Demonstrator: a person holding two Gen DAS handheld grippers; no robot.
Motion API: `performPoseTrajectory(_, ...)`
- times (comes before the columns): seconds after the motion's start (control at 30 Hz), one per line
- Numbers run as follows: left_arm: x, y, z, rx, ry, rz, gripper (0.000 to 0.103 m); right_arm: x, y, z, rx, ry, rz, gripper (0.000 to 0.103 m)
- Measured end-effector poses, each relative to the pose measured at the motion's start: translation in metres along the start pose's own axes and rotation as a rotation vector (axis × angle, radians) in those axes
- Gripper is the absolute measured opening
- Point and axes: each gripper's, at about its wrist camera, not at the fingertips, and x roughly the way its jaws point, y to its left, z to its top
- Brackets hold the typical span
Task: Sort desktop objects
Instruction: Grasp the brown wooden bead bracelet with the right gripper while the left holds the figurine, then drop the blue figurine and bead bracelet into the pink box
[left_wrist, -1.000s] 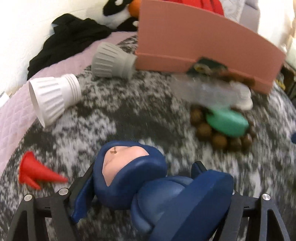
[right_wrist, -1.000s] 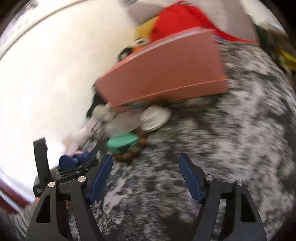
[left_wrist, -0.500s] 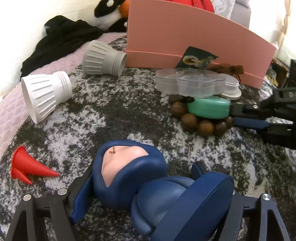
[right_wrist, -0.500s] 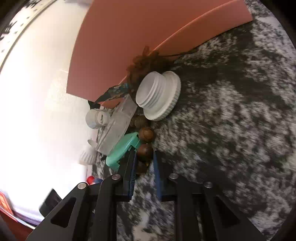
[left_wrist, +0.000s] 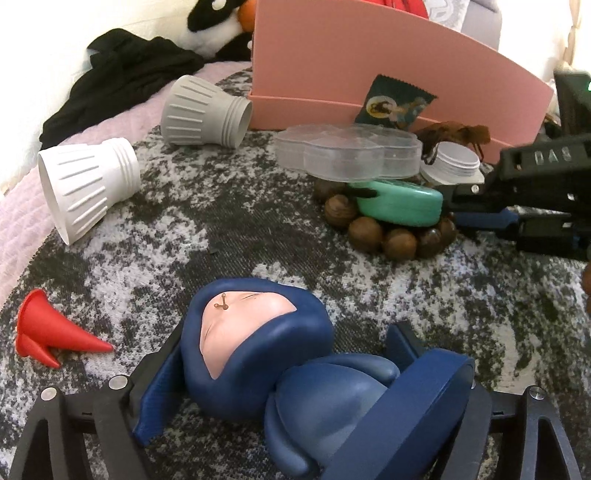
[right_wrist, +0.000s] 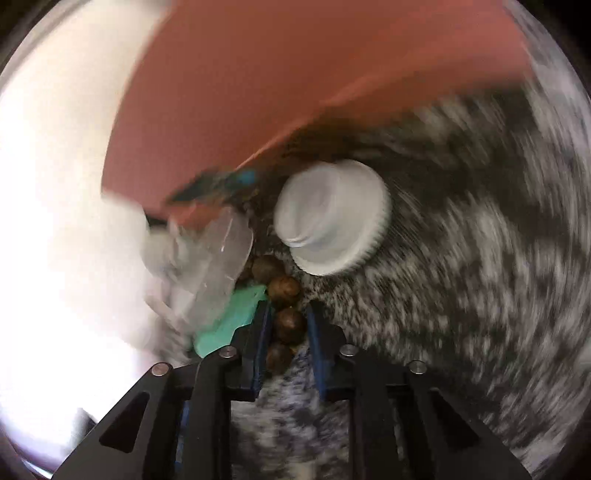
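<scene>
My left gripper (left_wrist: 288, 354) is shut on a blue hooded figurine (left_wrist: 258, 339) that lies sideways between its fingers, low over the speckled dark cloth (left_wrist: 221, 221). The right gripper (right_wrist: 289, 314) reaches in from the right in the left wrist view, right gripper (left_wrist: 480, 218), and is shut on a brown wooden bead bracelet (right_wrist: 290, 325). This bracelet (left_wrist: 384, 236) rings a mint green case (left_wrist: 400, 203), with a clear plastic box (left_wrist: 347, 155) resting on top. A white screw lid (right_wrist: 332, 218) lies just beyond the beads.
A pink box (left_wrist: 369, 74) stands behind the pile with a dark sachet (left_wrist: 395, 103) leaning on it. A grey cup (left_wrist: 203, 114) and a white cup (left_wrist: 85, 188) lie tipped at left. A red cone (left_wrist: 51, 332) lies near left; black clothing (left_wrist: 122, 77) is at the far left.
The right gripper swung in from wide open, closed beside the green case, and now has beads between its fingers. The left gripper keeps the figurine and has drifted little.
</scene>
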Motion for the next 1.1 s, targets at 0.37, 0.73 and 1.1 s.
performPoseTrajectory(0.37,-0.035,-0.009,0.015,0.0,-0.032,-0.027,0.081,-0.141,0.032,-0.042,-0.144,-0.167,0.148,0.02)
performPoseTrajectory(0.73,-0.079,-0.057,0.13,0.12,-0.163,-0.148,0.08,-0.279,0.08,0.052,-0.25,-0.403,0.13,0.02)
performPoseTrajectory(1.1,-0.002,-0.103,0.289,0.013,-0.181,-0.066,0.081,-0.232,0.07,0.175,-0.222,-0.416,-0.111,0.021)
